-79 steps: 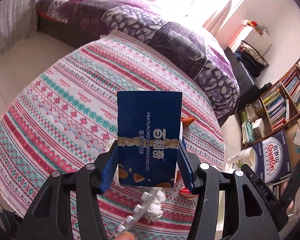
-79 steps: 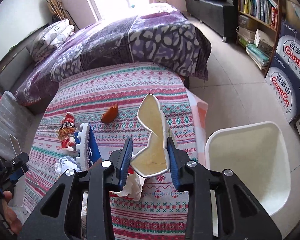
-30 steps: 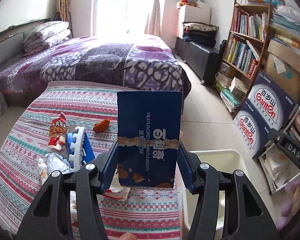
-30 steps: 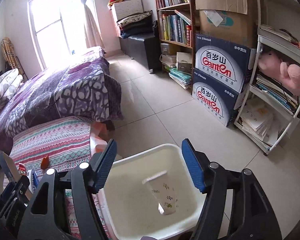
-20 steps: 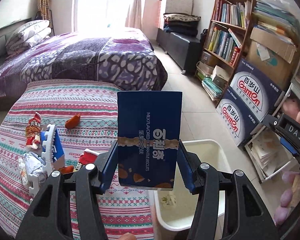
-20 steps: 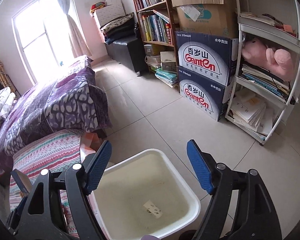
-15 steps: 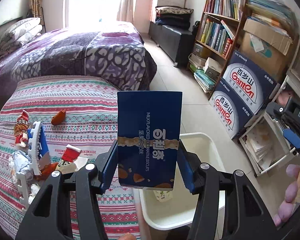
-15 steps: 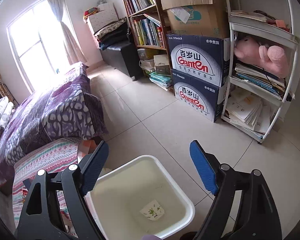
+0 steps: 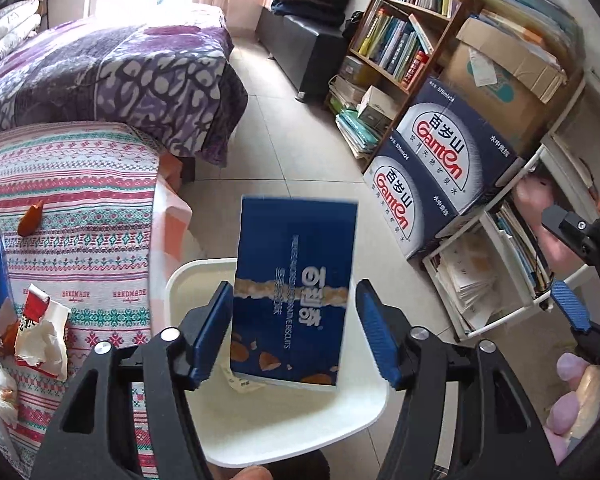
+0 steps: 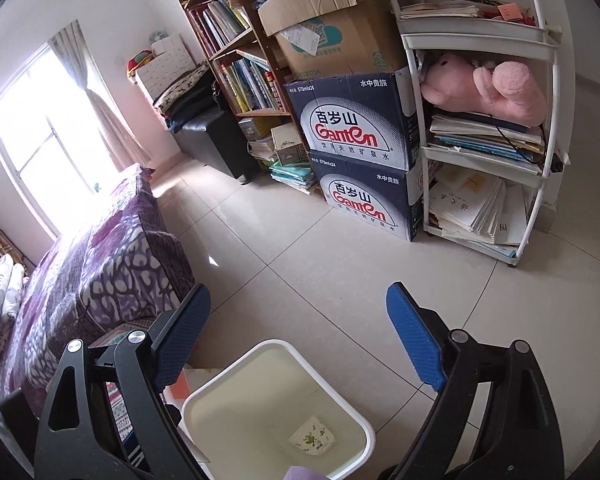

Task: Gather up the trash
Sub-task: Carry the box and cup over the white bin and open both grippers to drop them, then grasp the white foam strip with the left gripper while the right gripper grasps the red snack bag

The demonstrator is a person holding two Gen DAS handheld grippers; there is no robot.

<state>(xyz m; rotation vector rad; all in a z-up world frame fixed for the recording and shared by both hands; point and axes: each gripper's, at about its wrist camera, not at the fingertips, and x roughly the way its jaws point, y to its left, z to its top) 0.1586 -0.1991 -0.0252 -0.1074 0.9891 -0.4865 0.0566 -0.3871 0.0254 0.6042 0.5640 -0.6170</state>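
Note:
A dark blue biscuit box hangs blurred between the fingers of my left gripper. The jaws are opening; a gap shows beside the right pad, so the pads no longer press on the box. Right under it stands the white trash bin with a crushed paper cup on its bottom. My right gripper is open and still widening, with nothing between its fingers, above the far rim of the bin. On the patterned tablecloth lie a red wrapper with tissue and an orange scrap.
A purple-covered bed stands beyond the table. Two stacked Ganten water cartons, a bookshelf and a white rack with books and a pink plush toy line the right wall. Tiled floor lies between them and the bin.
My left gripper swung from over the table to over the bin and opened, and the blue box came loose. My right gripper dropped the paper cup into the bin and widened.

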